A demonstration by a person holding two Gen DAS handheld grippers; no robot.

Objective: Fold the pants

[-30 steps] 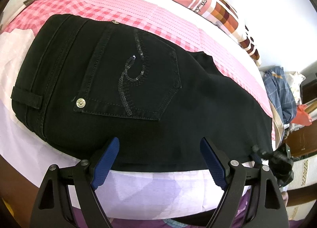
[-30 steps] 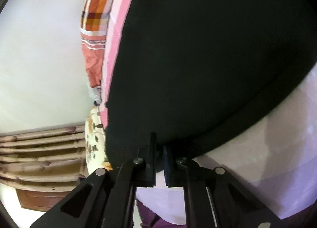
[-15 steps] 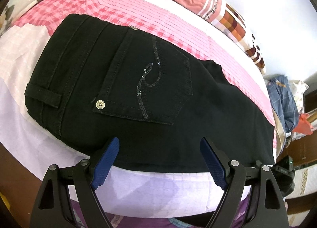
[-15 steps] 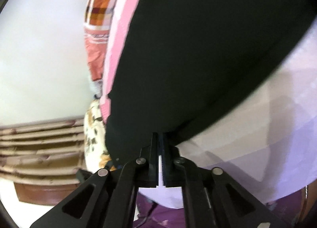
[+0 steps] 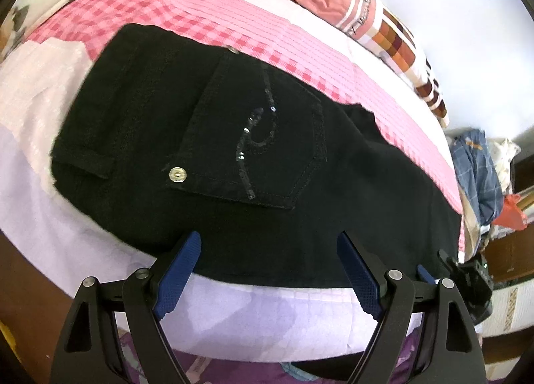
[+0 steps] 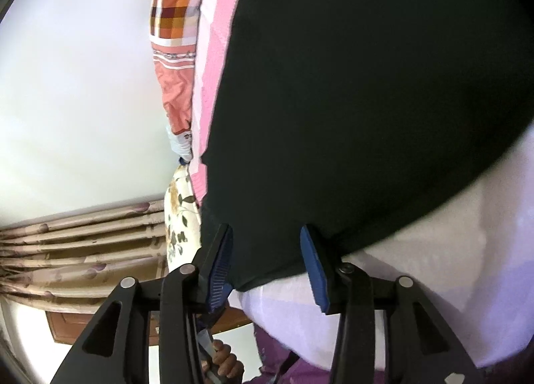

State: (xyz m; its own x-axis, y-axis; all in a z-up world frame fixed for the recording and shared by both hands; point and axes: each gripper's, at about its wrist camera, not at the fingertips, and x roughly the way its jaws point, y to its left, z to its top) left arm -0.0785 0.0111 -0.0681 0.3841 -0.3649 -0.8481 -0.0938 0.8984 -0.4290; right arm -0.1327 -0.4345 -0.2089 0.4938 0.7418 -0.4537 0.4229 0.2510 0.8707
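Black pants (image 5: 253,163) lie folded lengthwise on the bed, with the sequined back pocket (image 5: 257,140) facing up and the waistband at the left. My left gripper (image 5: 268,250) is open and empty, hovering at the near edge of the pants below the pocket. In the right wrist view the black pant leg (image 6: 367,90) fills most of the frame. My right gripper (image 6: 267,243) is open, its blue pads on either side of the leg's near edge without clamping it. The right gripper also shows at the far right of the left wrist view (image 5: 467,280).
The bed has a pink checked and pale lilac cover (image 5: 233,20). An orange and plaid pillow (image 5: 367,13) lies at the far side by the white wall. A pile of clothes (image 5: 480,173) sits off the bed's right end. Curtains (image 6: 83,240) hang at the left.
My right gripper was shut on the pant leg's edge and has now opened, letting it go. My left gripper has drawn back a little from the pants and stays open.
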